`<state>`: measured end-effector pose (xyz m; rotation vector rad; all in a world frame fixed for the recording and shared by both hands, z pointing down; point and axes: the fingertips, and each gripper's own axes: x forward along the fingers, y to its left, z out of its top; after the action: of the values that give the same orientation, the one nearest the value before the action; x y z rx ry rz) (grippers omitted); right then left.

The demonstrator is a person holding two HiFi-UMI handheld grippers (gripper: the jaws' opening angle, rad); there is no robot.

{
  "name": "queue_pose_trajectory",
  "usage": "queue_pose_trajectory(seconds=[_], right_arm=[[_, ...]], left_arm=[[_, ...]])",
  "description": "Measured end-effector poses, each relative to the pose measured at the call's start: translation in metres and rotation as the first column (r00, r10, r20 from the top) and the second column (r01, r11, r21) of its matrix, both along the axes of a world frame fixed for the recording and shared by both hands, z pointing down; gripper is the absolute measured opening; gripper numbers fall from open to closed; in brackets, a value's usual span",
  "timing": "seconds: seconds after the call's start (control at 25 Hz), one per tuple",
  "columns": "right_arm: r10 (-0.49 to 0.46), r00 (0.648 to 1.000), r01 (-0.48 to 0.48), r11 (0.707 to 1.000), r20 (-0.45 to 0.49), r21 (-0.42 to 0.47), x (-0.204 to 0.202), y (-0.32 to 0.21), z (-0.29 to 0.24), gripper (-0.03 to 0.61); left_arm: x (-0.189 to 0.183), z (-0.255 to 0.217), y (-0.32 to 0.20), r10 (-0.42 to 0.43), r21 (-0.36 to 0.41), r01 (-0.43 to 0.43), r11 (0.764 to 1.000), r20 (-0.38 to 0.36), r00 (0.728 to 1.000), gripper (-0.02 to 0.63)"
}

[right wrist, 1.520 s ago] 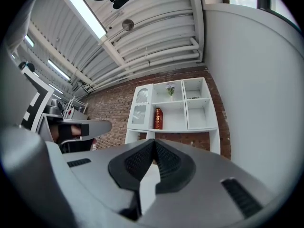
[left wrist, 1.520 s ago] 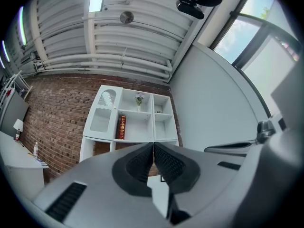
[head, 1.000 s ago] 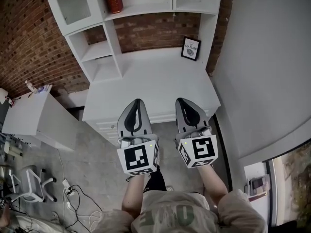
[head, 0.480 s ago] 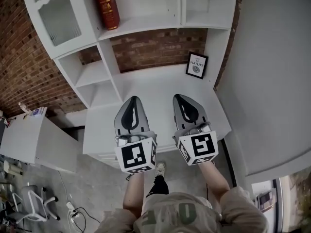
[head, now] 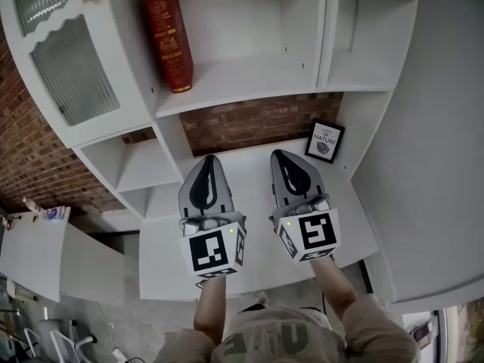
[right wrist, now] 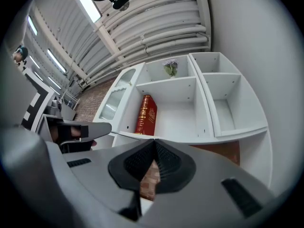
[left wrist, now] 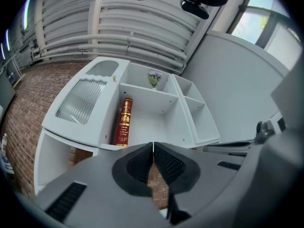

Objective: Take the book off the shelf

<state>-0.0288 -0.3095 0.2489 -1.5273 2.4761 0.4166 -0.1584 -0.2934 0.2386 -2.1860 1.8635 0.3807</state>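
our left gripper (head: 209, 159) and right gripper (head: 282, 155) hang side by side over the white surface (head: 250, 203), fingers (left wrist: 141, 163) clenched together on nothing. beyond them, the red book (head: 169, 40) stands upright on the shelf (head: 242, 82), at its compartment's left end.

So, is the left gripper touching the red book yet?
Apart. The head view shows the left gripper down over the desk, well short of the red book standing on the shelf above.
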Motion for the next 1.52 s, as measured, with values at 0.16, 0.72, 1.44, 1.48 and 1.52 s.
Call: queue_pose_trajectory(seconds=[0.16, 0.72, 1.44, 1.48, 1.52], right_arm=[[-0.006, 1.0, 0.006, 0.999, -0.012, -0.047, -0.003, -0.034, 0.013, 0.014], [-0.098, 0.995, 0.1, 0.99, 0.027, -0.103, 0.011, -0.087, 0.027, 0.014], [-0.233, 0.972, 0.233, 0.972, 0.014, -0.03, 0.004, -0.074, -0.005, 0.014], [-0.241, 0.97, 0.241, 0.97, 0.013, -0.026, 0.003, -0.072, -0.007, 0.014], [-0.248, 0.969, 0.249, 0.968, 0.014, -0.023, 0.002, -0.071, -0.009, 0.014]], left_arm=[[0.0, 0.013, -0.036, 0.01, -0.038, -0.011, 0.999, -0.041, 0.999, 0.017], [0.014, 0.019, -0.076, -0.034, -0.087, 0.033, 0.996, -0.012, 0.999, 0.017], [-0.064, -0.19, -0.168, -0.136, 0.004, 0.137, 0.991, 0.088, 0.987, 0.385], [-0.068, -0.191, -0.176, -0.145, -0.01, 0.146, 0.989, 0.087, 0.986, 0.385], [-0.071, -0.19, -0.183, -0.149, -0.025, 0.152, 0.988, 0.083, 0.985, 0.385]])
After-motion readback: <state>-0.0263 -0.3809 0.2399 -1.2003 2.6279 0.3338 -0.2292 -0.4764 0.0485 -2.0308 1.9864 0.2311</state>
